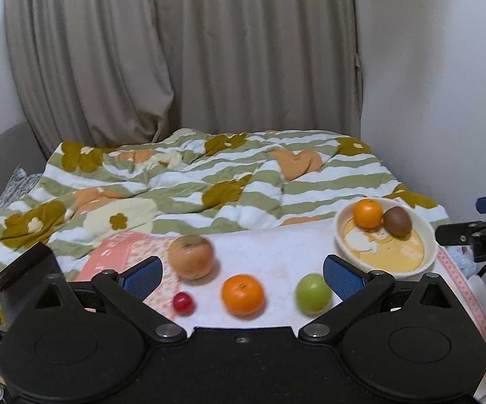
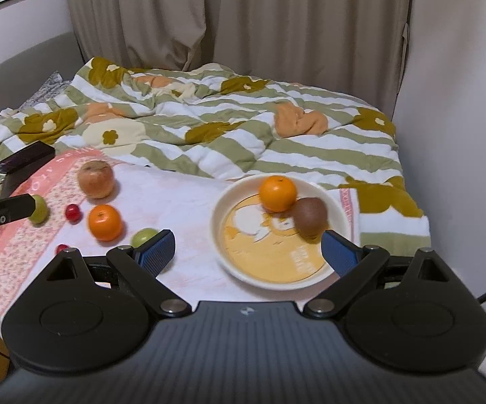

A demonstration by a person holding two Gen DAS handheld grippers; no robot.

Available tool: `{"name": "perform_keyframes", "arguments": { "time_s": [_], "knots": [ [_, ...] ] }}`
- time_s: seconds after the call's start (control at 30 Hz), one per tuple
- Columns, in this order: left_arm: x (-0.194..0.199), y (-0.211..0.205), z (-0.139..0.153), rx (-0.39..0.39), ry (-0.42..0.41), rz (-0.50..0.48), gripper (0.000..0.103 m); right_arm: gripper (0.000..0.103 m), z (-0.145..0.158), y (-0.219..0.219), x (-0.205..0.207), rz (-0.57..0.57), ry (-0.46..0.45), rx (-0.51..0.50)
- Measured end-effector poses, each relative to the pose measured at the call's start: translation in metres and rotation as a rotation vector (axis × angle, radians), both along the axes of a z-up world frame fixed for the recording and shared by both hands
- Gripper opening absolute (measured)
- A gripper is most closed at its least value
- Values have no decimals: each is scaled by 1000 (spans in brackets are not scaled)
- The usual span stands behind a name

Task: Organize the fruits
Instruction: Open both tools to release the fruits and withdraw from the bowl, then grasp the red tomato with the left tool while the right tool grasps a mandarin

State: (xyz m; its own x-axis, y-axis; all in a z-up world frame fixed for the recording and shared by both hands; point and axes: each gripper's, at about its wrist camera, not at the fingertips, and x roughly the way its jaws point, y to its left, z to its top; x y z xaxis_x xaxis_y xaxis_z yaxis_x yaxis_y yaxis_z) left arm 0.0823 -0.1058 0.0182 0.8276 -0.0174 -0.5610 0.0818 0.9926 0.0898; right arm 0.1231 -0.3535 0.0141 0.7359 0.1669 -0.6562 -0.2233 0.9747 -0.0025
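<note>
Your left gripper [image 1: 243, 274] wide apart, holding nothing; loose orange [image 1: 243, 294], green fruit [image 1: 312, 293], red cherry [image 1: 183, 302] and apple [image 1: 191, 257] lie ahead on counter [image 1: 276, 252]. Your right gripper [image 2: 248, 247] likewise spread, empty, above bowl [image 2: 221, 215] containing second orange [image 2: 277, 193] touching kiwi [image 2: 309, 217].

An orange [image 2: 277, 193] and a kiwi [image 2: 310, 217] are sitting side by side in a bowl [image 2: 276, 277] on the cloth [image 2: 182, 195], while to its left an apple [image 2: 95, 179], another orange [image 2: 105, 222] and small fruits are lying before the quilt [image 2: 226, 128].
</note>
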Motion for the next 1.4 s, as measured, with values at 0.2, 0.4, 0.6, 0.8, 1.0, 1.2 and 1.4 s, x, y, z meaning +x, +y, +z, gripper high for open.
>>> {"name": "perform_keyframes", "arguments": {
  "time_s": [0.2, 0.4, 0.6, 0.8, 1.0, 1.2, 1.4],
  "knots": [
    [-7, 40, -9, -6, 23, -41, 101, 103, -8, 43, -25, -49, 25, 0],
    [-11, 68, -30, 16, 52, -133, 101, 103, -25, 82, -46, -137, 55, 21],
    [-10, 93, -56, 11, 81, -207, 95, 103, -57, 122, -65, -275, 108, 63],
    [-2, 104, -82, 15, 84, -290, 89, 103, -91, 146, -77, -374, 121, 68],
    [12, 98, -104, 22, 97, -356, 82, 103, -115, 154, -83, -430, 121, 63],
    [32, 88, -121, 26, 149, -377, 68, 99, -130, 160, -79, -421, 121, 32],
    [45, 78, -133, 21, 199, -389, 56, 93, -134, 159, -73, -409, 122, 27]
  ]
}}
